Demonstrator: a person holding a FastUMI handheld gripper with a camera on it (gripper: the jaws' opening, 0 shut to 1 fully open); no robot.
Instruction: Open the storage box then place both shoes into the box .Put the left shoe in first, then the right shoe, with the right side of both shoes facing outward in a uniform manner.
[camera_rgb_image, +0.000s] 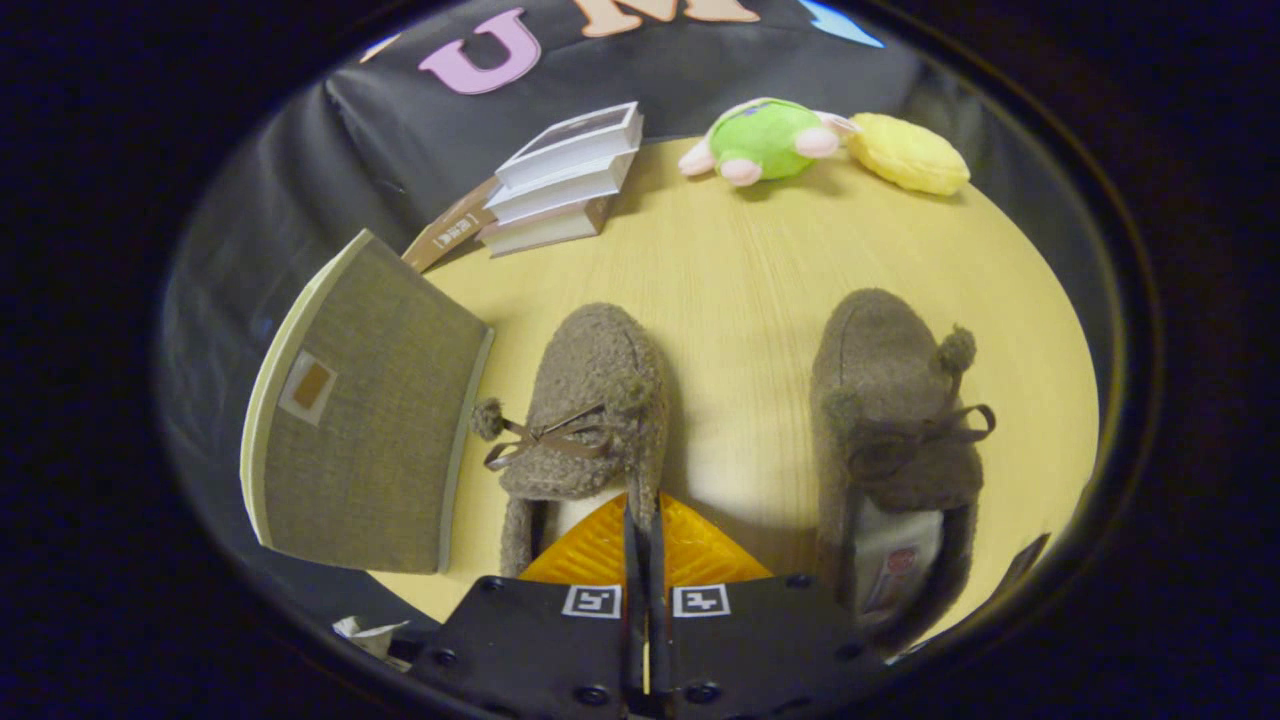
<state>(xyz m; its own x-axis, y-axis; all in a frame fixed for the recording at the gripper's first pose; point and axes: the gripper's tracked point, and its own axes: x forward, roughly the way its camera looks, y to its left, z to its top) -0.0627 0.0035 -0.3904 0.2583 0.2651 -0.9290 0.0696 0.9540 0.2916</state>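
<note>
Left shoe (590, 410) lies lengthwise just ahead of the tongs (641, 535), whose closed tips pinch its collar; storage box (365, 420) beside.

you have a bare lane of pale wooden table (740, 300) between the two fuzzy brown shoes (590, 410) (895, 420). your gripper (645, 520), fingers pressed together, sits at the left shoe's collar. the grey fabric storage box (370, 420) blocks the left; stacked white books (565, 180) and plush toys (770, 140) stand beyond.

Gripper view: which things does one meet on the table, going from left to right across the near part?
Storage box → left shoe, with the gripper shut on its collar → right shoe.
</note>
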